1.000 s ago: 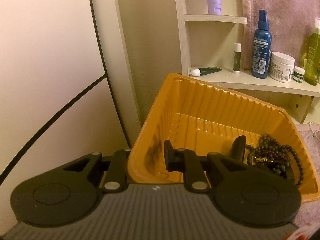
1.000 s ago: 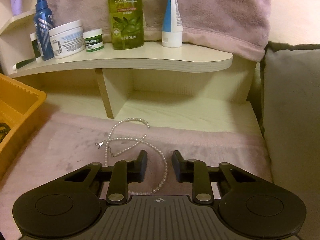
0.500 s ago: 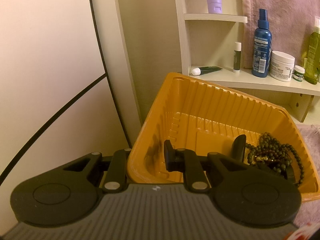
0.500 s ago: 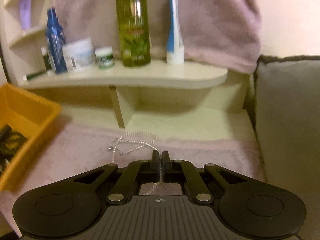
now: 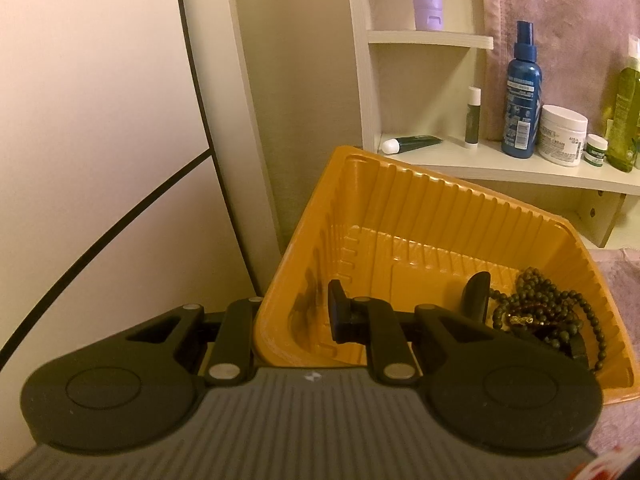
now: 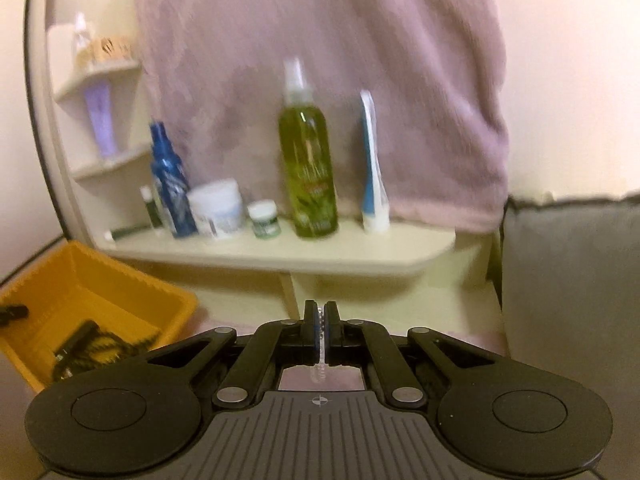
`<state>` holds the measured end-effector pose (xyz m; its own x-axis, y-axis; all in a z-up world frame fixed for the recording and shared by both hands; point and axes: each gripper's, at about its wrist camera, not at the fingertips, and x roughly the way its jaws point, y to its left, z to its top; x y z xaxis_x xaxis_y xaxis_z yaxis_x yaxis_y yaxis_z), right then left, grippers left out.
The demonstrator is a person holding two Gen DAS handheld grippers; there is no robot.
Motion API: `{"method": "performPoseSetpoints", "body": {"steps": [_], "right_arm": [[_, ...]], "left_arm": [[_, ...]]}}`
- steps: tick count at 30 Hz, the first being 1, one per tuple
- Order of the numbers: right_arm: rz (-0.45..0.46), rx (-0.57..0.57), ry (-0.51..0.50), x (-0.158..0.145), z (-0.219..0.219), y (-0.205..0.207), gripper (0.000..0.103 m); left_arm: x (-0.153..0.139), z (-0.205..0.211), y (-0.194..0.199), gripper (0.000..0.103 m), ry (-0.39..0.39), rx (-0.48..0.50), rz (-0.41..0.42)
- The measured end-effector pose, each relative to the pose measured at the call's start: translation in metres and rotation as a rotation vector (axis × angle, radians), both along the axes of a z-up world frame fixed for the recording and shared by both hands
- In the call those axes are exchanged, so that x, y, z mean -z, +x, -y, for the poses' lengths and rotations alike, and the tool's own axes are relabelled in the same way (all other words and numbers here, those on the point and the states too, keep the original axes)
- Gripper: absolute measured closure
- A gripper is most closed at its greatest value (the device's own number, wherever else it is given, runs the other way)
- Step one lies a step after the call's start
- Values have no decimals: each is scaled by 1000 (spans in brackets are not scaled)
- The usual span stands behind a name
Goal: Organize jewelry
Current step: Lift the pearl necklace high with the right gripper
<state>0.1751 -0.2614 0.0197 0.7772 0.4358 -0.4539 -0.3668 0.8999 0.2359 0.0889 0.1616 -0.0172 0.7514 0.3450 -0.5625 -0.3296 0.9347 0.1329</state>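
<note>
Pearl beads show as a pale strand (image 6: 320, 364) pinched between the closed jaws of the right claw (image 6: 321, 316), the rest dangling out of sight below it. The orange tray (image 5: 400, 184) sits to the left, already holding a dark bead necklace (image 5: 548, 312) in its right corner. The left claw (image 5: 294, 312) is clamped on the tray's near wall, one finger inside, one outside.

Risk, as I judge it: the grip is on a thin strand only, so a quick swing toward the tray could let beads slip through, or the hanging loop could catch the tray's rim (image 6: 176, 300) and drag it.

Compared with a second ago, the pearls are off the pink cloth, the right claw's jaws have closed on them, and its view looks higher. The left view is unchanged.
</note>
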Motion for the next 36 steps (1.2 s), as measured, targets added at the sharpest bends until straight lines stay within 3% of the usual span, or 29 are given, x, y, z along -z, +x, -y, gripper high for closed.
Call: {"method": "performPoseSetpoints", "body": {"steps": [11, 21, 36], "right_arm": [[130, -38, 48, -66, -10, -21, 101], [206, -143, 124, -112, -37, -38, 101], [227, -359, 233, -134, -127, -24, 101]], "left_arm": [[-1, 0, -5, 87, -7, 6, 13], [-4, 0, -8, 87, -20, 13, 30], [-6, -1, -10, 87, -31, 18, 36]]}}
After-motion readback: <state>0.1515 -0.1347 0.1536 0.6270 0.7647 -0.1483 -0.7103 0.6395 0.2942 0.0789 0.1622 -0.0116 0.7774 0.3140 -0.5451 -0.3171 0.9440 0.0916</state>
